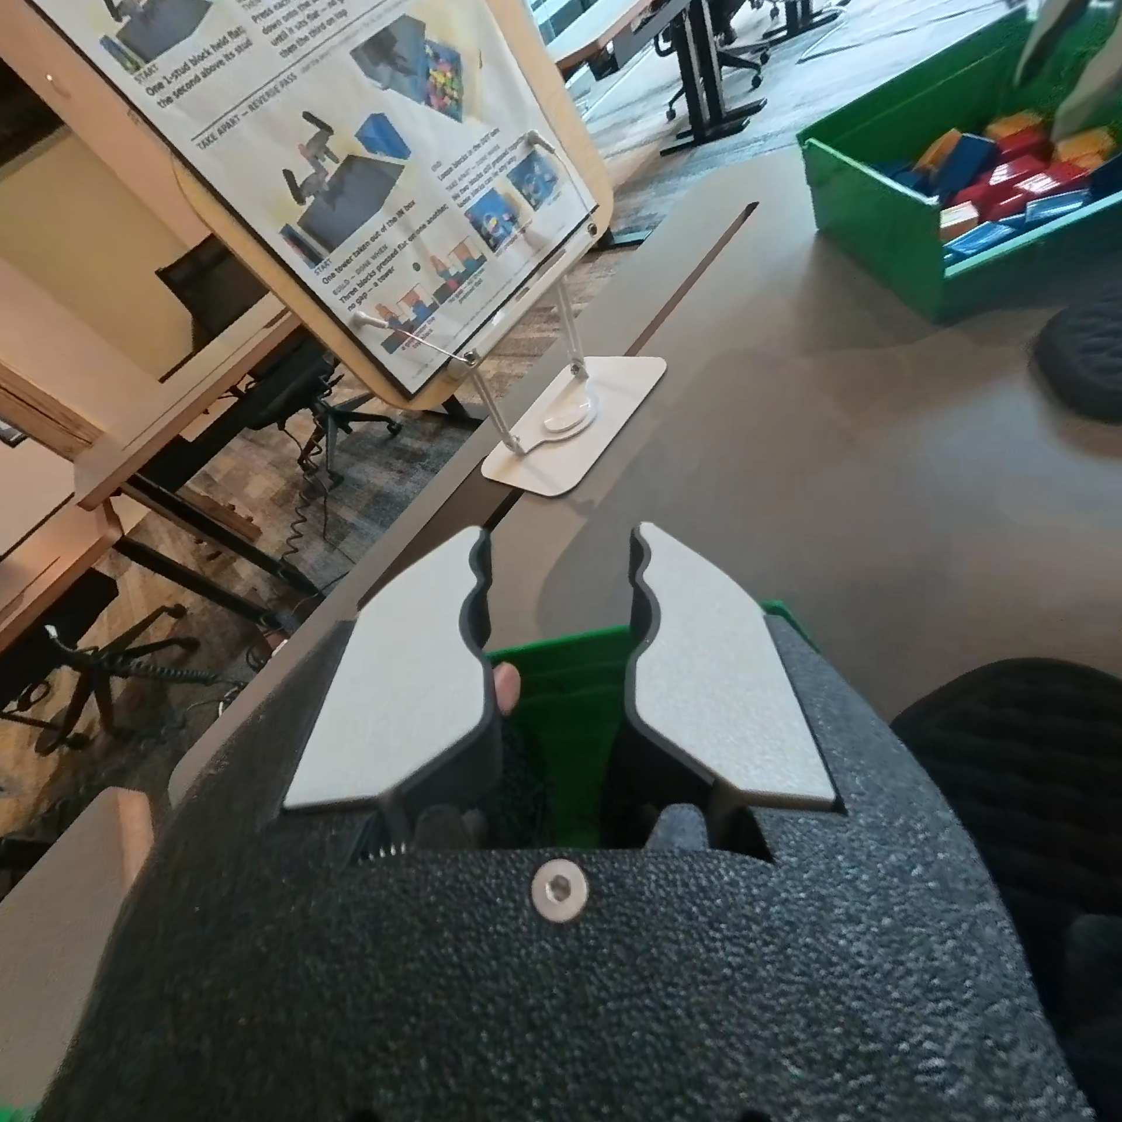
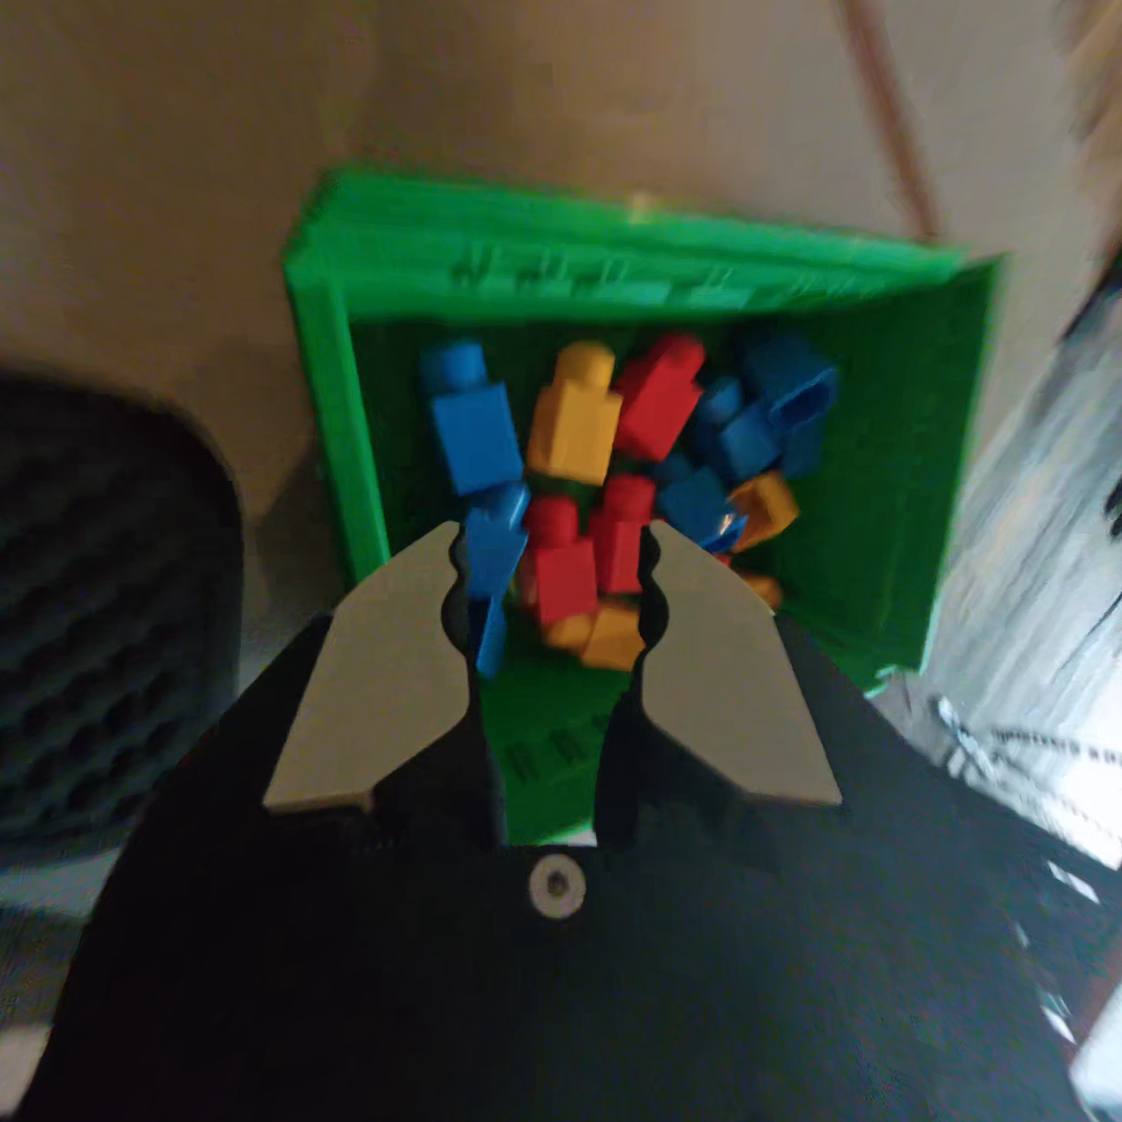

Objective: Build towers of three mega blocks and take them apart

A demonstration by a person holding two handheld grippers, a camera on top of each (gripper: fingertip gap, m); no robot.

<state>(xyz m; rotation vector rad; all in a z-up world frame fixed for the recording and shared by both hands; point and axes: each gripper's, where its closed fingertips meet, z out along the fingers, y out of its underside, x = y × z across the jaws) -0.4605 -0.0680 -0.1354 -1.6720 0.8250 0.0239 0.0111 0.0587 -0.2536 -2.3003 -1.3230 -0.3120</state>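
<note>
Your left tongs [image 1: 558, 546] are spread wide with nothing between them, held over the near edge of the grey worktop [image 1: 819, 455], with a green bin's [image 1: 564, 680] rim and a fingertip [image 1: 507, 686] showing in the gap below. Ahead to the left, an instruction sheet [image 1: 364, 182] leans on a white stand [image 1: 571, 425]. Far right on the worktop, a second green bin [image 1: 874, 224] holds red, blue and yellow blocks [image 1: 1008, 176]. Your right tongs [image 2: 552, 534] are also wide and grip nothing, hanging above a green bin [image 2: 328, 388] of loose blocks [image 2: 571, 419], with red ones [image 2: 564, 571] straight between the tips; this view is blurred.
</note>
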